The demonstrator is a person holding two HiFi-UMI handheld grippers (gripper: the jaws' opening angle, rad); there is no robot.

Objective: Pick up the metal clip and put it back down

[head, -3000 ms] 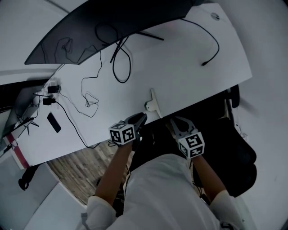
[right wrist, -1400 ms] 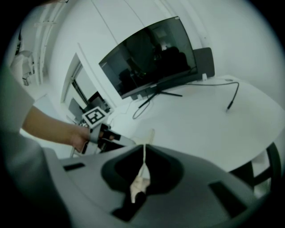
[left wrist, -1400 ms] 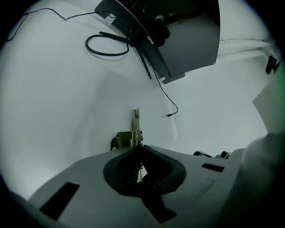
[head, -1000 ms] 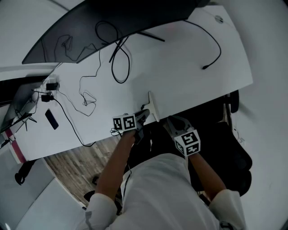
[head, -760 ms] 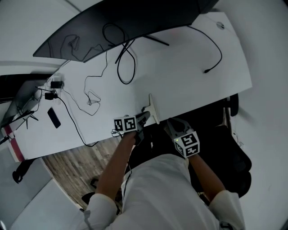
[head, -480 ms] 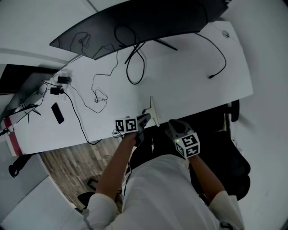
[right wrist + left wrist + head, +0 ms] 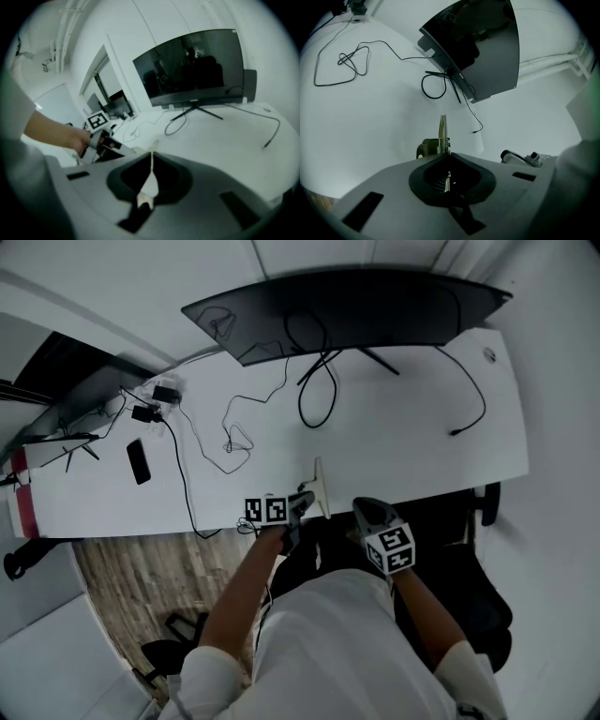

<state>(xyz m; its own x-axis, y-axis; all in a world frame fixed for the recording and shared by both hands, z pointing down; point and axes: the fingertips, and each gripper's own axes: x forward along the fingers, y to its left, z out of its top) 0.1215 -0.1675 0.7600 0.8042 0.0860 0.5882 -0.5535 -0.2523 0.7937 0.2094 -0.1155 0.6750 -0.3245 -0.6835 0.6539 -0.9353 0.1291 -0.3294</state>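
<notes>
Here, white desk (image 7: 403, 442), metal clip (image 7: 320, 482), monitor (image 7: 356, 310); wood floor (image 7: 131, 573).

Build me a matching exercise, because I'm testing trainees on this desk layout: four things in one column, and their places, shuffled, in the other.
Things:
1. monitor
2. black phone
3. metal clip
4. right gripper

Places:
A. at the near edge of the desk, at the claw of the left gripper
B. off the desk, just in front of its near edge
C. along the desk's far edge
D. on the desk's left part

Pairs: 1-C, 2-D, 3-A, 4-B
</notes>
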